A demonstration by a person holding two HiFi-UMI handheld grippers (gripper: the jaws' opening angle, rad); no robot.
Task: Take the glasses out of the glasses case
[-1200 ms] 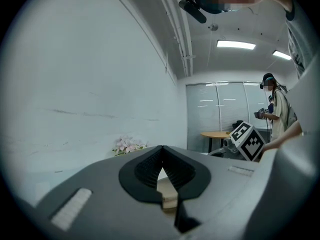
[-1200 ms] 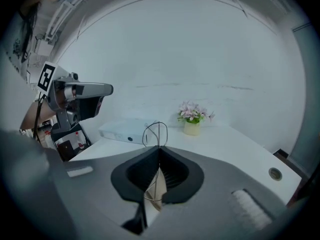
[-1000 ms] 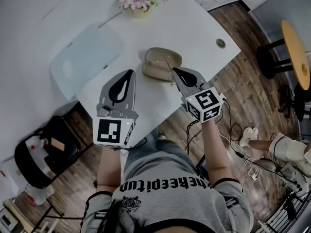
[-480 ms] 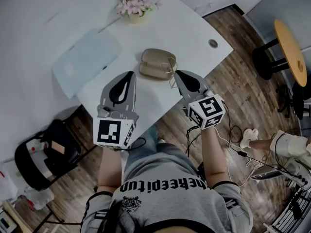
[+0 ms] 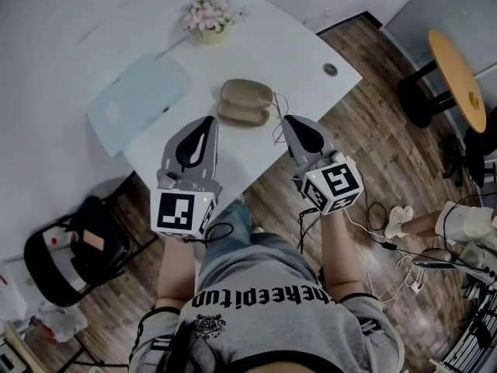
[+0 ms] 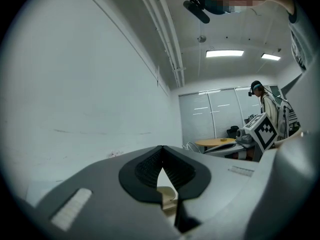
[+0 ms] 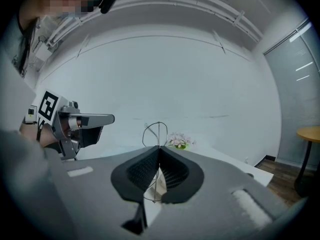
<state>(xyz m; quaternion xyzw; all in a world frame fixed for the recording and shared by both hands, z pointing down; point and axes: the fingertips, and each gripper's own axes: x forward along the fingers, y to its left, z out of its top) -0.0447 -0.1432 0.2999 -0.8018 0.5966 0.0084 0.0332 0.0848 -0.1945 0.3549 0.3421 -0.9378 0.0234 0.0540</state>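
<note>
The beige glasses case [image 5: 245, 102] lies open on the white table [image 5: 272, 49], both halves showing. Just right of it, my right gripper [image 5: 284, 121] is shut on thin wire-framed glasses [image 5: 276, 120], held clear of the case near the table's front edge. In the right gripper view the glasses [image 7: 155, 133] stick up from the closed jaws, one round lens rim above the tips. My left gripper [image 5: 208, 121] hovers in front of the case, shut with nothing in it. A bit of the case [image 6: 168, 195] shows below the left gripper's [image 6: 162, 151] meeting tips.
A pot of pink flowers [image 5: 208, 18] stands at the table's far side and a pale flat mat [image 5: 140, 92] lies to the left. A cable grommet [image 5: 331, 69] sits near the right corner. A chair with a bag [image 5: 74, 247] and a round wooden table [image 5: 458, 76] flank the table.
My right gripper has drawn back to the right, away from the case, carrying the glasses out with it. The left gripper has stayed put.
</note>
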